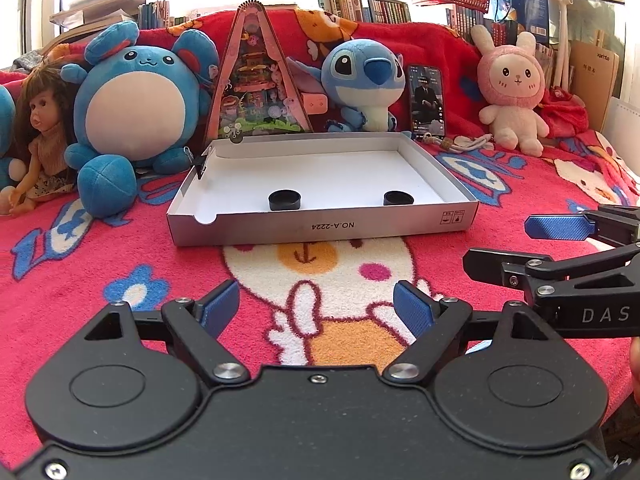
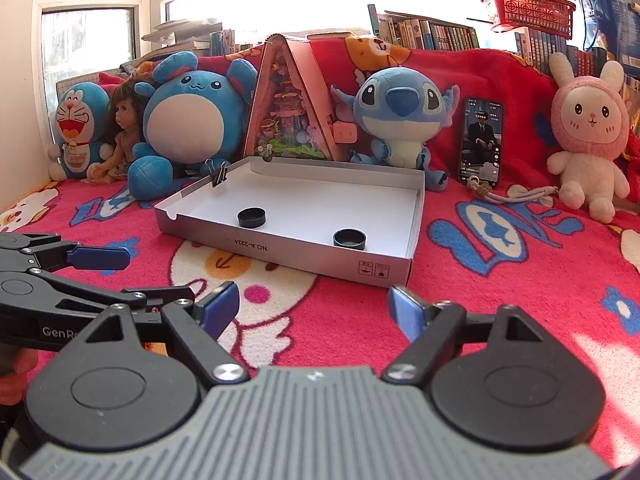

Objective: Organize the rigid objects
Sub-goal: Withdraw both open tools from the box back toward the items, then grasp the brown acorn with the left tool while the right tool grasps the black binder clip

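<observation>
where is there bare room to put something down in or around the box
Free: the white floor of the box behind the two black caps, and the blanket between the box front and both open grippers. Crowded: behind the box, where plush toys, the triangular toy box and the phone stand.

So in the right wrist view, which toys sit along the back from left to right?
Blue cat plush → doll → round blue plush → triangular pink box → blue alien plush → phone → pink bunny plush.
</observation>
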The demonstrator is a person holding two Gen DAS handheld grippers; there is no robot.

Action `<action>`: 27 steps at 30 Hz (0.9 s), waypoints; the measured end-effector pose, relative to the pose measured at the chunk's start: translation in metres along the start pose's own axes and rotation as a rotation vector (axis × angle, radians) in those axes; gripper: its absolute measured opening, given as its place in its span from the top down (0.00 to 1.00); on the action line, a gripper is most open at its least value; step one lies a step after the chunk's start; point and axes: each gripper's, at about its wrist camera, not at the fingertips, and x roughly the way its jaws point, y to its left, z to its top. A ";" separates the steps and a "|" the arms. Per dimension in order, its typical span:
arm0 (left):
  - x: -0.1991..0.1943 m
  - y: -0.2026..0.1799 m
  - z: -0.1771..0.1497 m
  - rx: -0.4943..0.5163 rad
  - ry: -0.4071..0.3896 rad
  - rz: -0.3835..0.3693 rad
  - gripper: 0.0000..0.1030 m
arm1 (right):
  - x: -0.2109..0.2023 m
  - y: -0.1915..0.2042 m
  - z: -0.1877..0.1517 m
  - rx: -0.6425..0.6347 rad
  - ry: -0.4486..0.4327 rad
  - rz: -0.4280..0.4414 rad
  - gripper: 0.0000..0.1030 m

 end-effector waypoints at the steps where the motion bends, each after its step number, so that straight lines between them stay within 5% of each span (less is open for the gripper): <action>1: -0.001 -0.001 -0.002 0.001 -0.001 0.003 0.19 | -0.001 0.001 -0.002 -0.002 -0.001 -0.001 0.14; 27: -0.022 -0.005 -0.035 0.011 0.013 0.016 0.23 | -0.020 0.018 -0.036 -0.044 0.017 -0.002 0.14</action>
